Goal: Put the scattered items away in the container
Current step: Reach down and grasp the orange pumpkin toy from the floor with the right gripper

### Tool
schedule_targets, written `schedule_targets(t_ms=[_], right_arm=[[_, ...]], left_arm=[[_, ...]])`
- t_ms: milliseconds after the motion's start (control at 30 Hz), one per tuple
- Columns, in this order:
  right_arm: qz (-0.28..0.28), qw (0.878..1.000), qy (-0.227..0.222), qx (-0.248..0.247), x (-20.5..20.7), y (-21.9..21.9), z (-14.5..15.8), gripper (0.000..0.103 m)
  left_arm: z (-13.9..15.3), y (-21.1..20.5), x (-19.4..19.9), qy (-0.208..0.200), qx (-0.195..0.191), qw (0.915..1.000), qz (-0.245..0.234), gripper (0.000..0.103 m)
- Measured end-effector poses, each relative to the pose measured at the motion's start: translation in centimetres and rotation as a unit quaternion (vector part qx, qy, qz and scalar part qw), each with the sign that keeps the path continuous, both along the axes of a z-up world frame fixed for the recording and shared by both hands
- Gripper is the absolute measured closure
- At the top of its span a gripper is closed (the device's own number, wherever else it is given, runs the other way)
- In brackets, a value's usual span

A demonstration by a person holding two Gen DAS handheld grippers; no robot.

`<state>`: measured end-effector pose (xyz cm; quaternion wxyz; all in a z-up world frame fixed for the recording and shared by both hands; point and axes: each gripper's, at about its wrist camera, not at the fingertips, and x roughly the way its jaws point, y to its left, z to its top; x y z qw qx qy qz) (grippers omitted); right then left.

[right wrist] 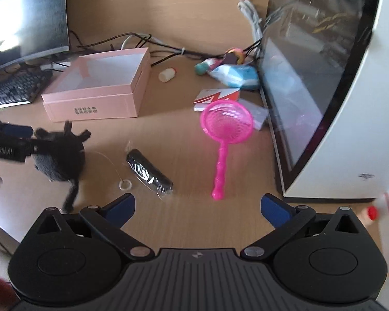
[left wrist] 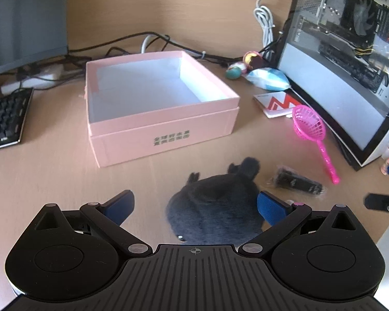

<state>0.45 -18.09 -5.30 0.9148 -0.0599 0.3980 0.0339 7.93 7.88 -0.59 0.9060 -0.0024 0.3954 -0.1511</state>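
Both grippers are gaping wide: left gripper (left wrist: 195, 208) is straddling the black plush (left wrist: 215, 207) near the box (left wrist: 166, 127); right gripper (right wrist: 197, 207) is hovering near the net (right wrist: 225, 127).

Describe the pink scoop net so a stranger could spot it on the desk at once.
Start at the big white computer case with the glass side on the desk's right. On the wooden desktop just beside that glass lies the pink scoop net, round mesh head toward the back, thin handle toward the viewer. It is the only bright pink thing with a handle; the black packet to its left is dark and wrapped.
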Motion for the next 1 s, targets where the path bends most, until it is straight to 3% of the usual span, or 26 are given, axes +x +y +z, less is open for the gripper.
schedule_targets(t_ms=[133,200,333,533,700,833,1000], right_arm=[[-0.049,0.999,-0.011,0.005,-3.4,0.2,0.0,0.0],[-0.069,0.998,0.003,0.011,-5.4,-0.5,-0.3,0.0],[-0.129,0.991,-0.019,0.01,-9.4,-2.9,-1.0,0.0],[-0.211,0.97,-0.056,0.104,-11.4,-7.4,-3.6,0.0],[-0.27,0.957,-0.075,0.077,-14.0,-5.8,-5.3,0.0],[-0.343,0.936,-0.057,0.05,-18.4,-2.9,-7.9,0.0],[-0.418,0.905,0.027,0.068,-22.1,2.2,-17.9,0.0]], left_arm=[[-0.2,0.5,0.8,-0.035,-0.003,0.9989,0.029,0.0],[0.0,0.3,1.3,-0.04,-0.006,0.9981,0.047,0.0],[1.0,-0.3,0.8,-0.048,-0.006,0.9976,0.049,0.0],[1.4,-1.8,-2.3,-0.079,0.059,0.9945,0.036,0.0],[0.1,-0.1,-4.3,-0.11,0.1,0.9887,0.019,0.0],[-0.7,2.9,-3.2,-0.104,0.067,0.9923,-0.007,0.0],[-2.4,7.1,-1.1,-0.111,-0.01,0.9927,-0.045,0.0]])
